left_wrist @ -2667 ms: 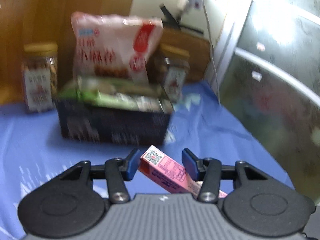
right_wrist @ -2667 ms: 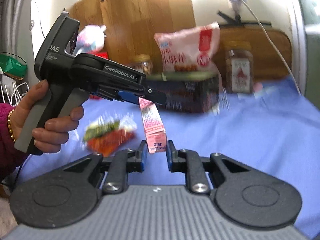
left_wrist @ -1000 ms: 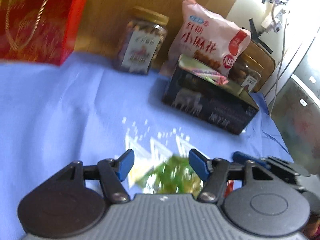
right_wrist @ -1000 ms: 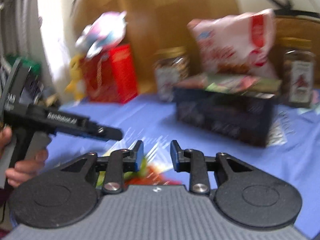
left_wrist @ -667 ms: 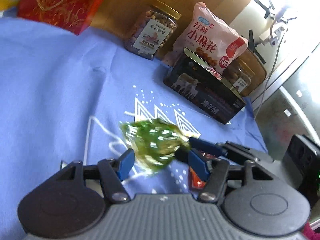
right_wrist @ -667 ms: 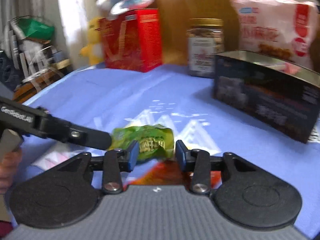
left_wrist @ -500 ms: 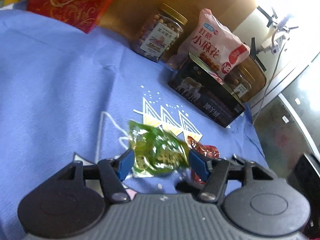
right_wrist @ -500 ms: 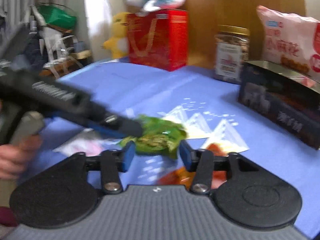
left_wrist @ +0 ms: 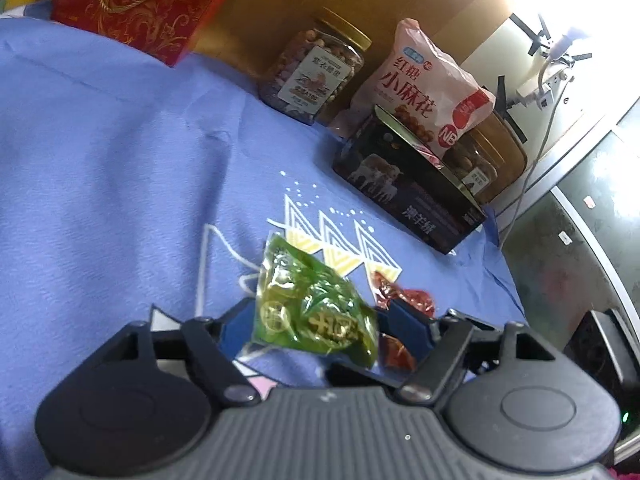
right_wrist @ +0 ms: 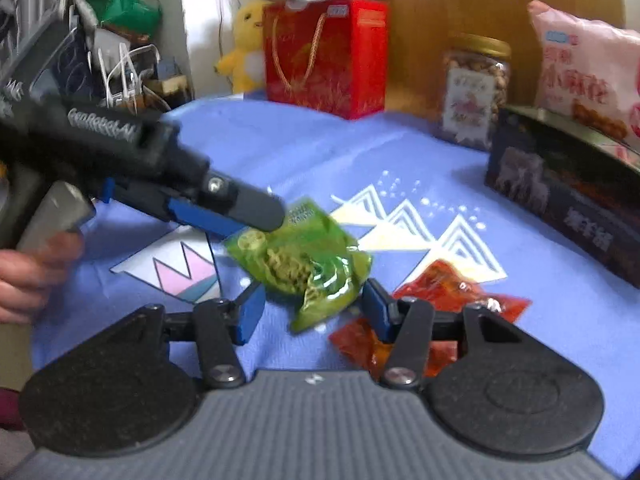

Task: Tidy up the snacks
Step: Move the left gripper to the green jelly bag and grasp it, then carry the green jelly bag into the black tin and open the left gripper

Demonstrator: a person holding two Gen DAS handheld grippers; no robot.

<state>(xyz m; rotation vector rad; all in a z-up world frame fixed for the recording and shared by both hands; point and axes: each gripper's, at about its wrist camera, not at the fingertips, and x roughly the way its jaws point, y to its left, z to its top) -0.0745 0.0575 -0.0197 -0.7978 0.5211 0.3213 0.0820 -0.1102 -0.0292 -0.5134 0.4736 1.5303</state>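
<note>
A green snack packet (left_wrist: 308,308) lies on the blue cloth (left_wrist: 120,168), between the wide-apart fingers of my left gripper (left_wrist: 320,322), which is open around it. In the right wrist view the same packet (right_wrist: 304,256) sits just ahead of my right gripper (right_wrist: 310,308), also open; the left gripper's fingers (right_wrist: 224,204) touch the packet's left end. A red snack packet (right_wrist: 448,292) lies to the right of the green one; it also shows in the left wrist view (left_wrist: 400,300). A dark open box (left_wrist: 404,184) holding snacks stands further back.
A nut jar (left_wrist: 312,68), a pink snack bag (left_wrist: 420,88) and a second jar (left_wrist: 472,164) stand behind the box against a wooden board. A red gift bag (right_wrist: 324,56) with plush toys stands at the back left. A grey cabinet (left_wrist: 580,220) borders the table's right side.
Both grippers have moved down and in around the green packet. The left gripper reached it from the left; the right gripper opened wider. The pink carton held earlier is gone from both.
</note>
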